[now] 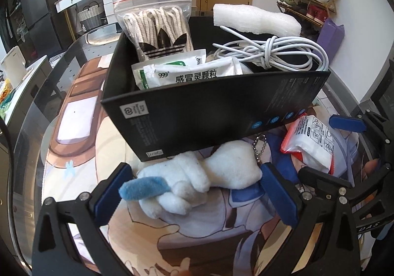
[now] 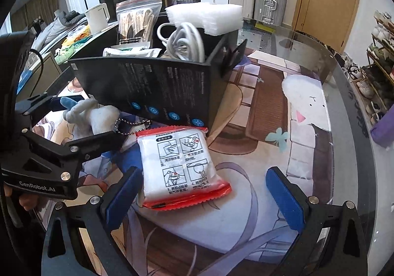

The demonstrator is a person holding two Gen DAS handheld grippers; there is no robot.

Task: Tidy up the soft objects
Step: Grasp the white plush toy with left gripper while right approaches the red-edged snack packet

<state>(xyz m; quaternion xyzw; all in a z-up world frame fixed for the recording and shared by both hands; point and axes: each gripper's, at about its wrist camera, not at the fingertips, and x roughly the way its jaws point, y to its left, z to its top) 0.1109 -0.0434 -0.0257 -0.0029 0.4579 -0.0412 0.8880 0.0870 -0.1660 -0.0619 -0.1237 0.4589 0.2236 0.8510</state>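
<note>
Here — plush toy [image 1: 197, 177] between spread fingers [image 1: 279, 193]

The black box [image 1: 214, 113] hides the lower parts of its contents; its small print is unreadable.

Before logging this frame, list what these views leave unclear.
- Left wrist view: the plush toy's far side, hidden behind the black box.
- Both views: the box floor, buried under the coiled white cable and medicine sachets.
- Right wrist view: the red-edged packet's small print, too fine to read.
</note>
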